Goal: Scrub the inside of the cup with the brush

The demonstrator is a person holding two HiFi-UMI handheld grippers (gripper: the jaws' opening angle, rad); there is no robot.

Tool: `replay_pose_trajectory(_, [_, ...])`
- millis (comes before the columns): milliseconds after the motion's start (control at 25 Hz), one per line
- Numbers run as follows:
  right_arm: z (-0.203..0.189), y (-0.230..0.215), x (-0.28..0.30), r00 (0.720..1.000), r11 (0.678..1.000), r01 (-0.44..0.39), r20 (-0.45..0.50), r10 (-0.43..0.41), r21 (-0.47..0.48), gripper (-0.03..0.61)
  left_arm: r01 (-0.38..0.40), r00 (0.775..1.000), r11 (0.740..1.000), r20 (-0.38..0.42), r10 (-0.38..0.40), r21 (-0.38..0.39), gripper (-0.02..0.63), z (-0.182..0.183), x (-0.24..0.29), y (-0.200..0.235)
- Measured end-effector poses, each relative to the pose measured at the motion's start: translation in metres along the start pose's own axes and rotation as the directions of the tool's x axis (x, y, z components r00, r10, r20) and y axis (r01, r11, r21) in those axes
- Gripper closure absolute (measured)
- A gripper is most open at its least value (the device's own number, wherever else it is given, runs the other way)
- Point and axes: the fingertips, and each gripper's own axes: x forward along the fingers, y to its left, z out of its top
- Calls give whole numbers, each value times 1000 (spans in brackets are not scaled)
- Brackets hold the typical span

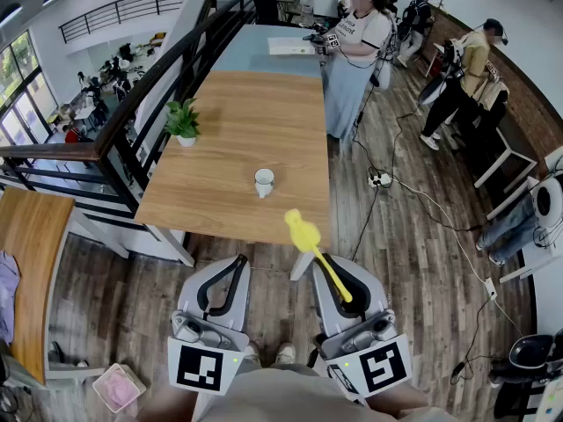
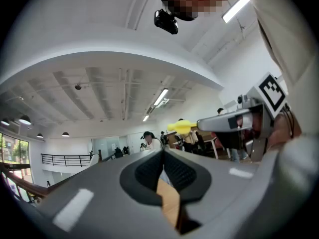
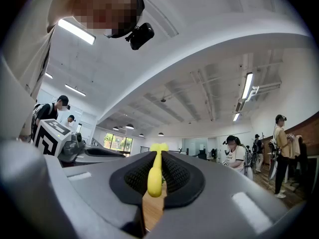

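Note:
A white cup (image 1: 264,182) stands upright near the front edge of the wooden table (image 1: 237,130). The yellow brush (image 1: 315,253) sticks up and forward from my right gripper (image 1: 339,276), its head hanging over the table's front right corner, short of the cup. In the right gripper view the jaws (image 3: 155,159) are shut on the brush handle (image 3: 155,177). My left gripper (image 1: 236,265) is held low in front of the table, shut with nothing between its pads (image 2: 163,157). The left gripper view shows the brush head (image 2: 180,127) to its right.
A small potted plant (image 1: 182,122) sits on the table's left side. Several people stand at the far end and to the right. A power strip (image 1: 380,180) and cables lie on the floor right of the table. A dark railing (image 1: 149,77) runs along the left.

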Motion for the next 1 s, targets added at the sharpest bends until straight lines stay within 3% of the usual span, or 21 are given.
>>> replay_pose_trajectory(640, [-8, -13, -9, 1000, 999, -5, 4, 5, 52, 548, 10, 1000, 999, 10, -10, 51, 611, 1, 6, -14])
replay_pose_trajectory(1000, [-15, -29, -19, 1000, 997, -14, -8, 15, 71, 548, -11, 999, 1000, -40, 12, 5, 611, -7, 12, -30])
